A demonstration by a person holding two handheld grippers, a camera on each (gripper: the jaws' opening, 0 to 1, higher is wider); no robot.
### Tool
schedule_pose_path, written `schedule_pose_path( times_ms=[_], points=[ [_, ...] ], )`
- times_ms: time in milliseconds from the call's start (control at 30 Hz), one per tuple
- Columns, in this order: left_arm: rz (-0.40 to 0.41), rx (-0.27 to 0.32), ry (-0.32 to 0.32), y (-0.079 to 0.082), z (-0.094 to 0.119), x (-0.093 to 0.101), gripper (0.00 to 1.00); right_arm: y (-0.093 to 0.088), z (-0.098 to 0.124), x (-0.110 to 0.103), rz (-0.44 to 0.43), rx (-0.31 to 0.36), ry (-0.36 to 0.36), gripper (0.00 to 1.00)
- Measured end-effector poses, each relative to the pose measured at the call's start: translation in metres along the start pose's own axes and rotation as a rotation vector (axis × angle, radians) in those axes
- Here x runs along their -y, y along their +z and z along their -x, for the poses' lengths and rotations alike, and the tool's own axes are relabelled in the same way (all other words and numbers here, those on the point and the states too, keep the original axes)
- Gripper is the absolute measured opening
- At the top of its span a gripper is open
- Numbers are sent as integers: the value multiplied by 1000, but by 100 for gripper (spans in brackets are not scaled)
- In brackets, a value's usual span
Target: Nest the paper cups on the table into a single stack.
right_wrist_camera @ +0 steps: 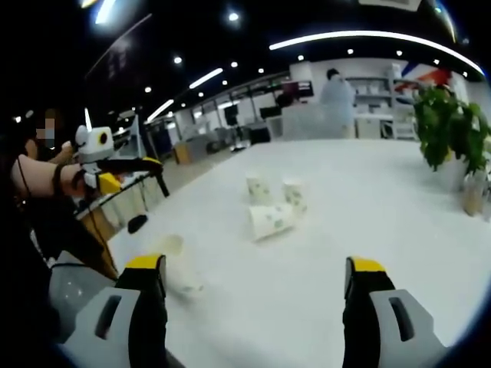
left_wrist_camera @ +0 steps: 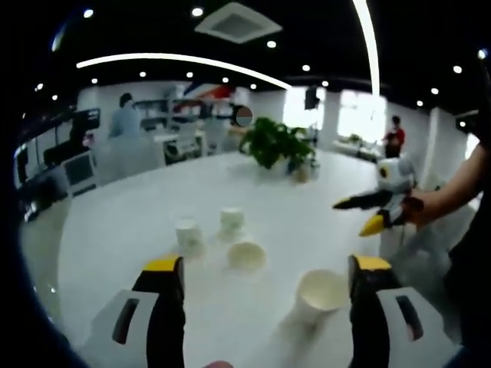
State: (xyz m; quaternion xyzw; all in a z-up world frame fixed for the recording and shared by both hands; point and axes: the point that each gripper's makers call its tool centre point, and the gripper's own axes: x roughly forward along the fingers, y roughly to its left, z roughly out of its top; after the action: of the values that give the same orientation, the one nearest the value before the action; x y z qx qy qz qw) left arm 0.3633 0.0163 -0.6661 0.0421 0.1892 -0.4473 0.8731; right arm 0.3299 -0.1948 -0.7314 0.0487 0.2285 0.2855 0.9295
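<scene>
Left gripper view: four paper cups (left_wrist_camera: pixel 244 254) sit scattered on the counter (left_wrist_camera: pixel 115 230), both tools (left_wrist_camera: pixel 265 270) wide open, empty, poised to gather.

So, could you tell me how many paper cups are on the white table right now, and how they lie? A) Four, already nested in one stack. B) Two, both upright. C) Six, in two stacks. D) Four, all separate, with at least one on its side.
D: four separate cups sit on the table: two standing cups, one tipped cup with its mouth showing, and a nearer cup; none nested.
</scene>
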Motion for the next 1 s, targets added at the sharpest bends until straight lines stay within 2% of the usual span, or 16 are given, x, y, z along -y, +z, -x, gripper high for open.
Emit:
schedule_pose_path(
  times_ms=[167, 300, 733, 1000],
  points=[
    [7, -11, 10, -5, 1, -1, 94, -1, 0, 1, -1, -3, 2, 95],
    [14, 8, 25, -4, 3, -3, 100, -2, -1, 0, 2, -6, 6, 95],
    [12, 15, 39, -6, 5, -4, 100, -1, -6, -2, 12, -16, 19, 95],
    [15, 12, 44, -11, 3, -4, 100, 9, -15, -1, 28, -17, 33, 95]
  ],
)
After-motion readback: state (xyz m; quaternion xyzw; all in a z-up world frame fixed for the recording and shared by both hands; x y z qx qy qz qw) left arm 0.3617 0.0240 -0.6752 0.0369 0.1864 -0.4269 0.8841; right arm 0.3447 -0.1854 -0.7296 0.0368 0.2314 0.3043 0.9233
